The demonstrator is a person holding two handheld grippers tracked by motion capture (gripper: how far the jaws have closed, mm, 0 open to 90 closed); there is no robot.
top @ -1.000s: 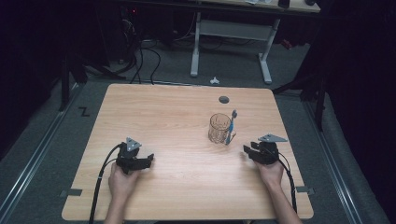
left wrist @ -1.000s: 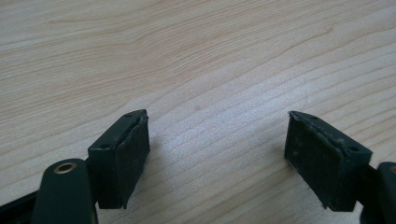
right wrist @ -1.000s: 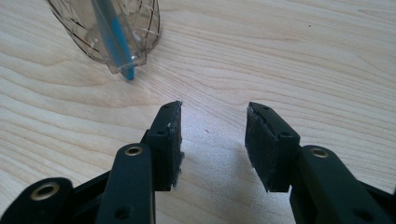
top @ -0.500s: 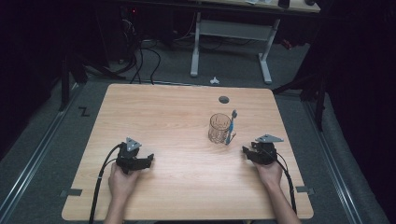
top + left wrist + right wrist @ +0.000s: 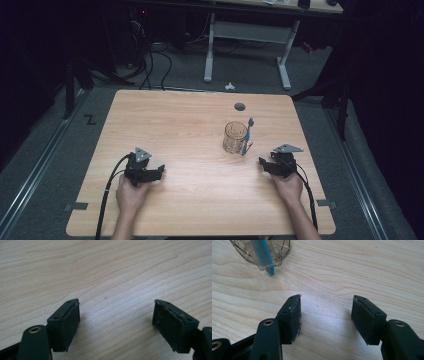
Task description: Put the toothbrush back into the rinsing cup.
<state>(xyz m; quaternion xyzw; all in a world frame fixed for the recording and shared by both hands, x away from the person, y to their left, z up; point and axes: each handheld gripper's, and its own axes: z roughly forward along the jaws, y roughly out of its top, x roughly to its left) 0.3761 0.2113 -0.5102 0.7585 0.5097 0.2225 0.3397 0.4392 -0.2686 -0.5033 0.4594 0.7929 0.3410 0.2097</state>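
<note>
High view, largest first: wooden bench (image 5: 175, 125), bare apart from one group right of centre. Clear glass (image 5: 234, 137) upright there, taken as the landmark. Right claw (image 5: 265, 164) near the glass, on its near right, resting low on the wood; just opened wide, released, nothing between the pads. Left claw (image 5: 159, 171) well apart from the glass, to its near left, likewise spread and empty, wood grain alone between its pads (image 5: 67, 320). Blue toothbrush (image 5: 246, 135) leaning at the right side of the glass, head up; inside or against the outer wall, hard to tell. Right gripper view: glass (image 5: 279, 250) and blue handle (image 5: 264, 255) just ahead, to the upper left.

Probably a reach for the toothbrush next. Best done by keeping the right claw wide, closing on the handle above the rim, and lifting straight so as not to tip the glass.
</note>
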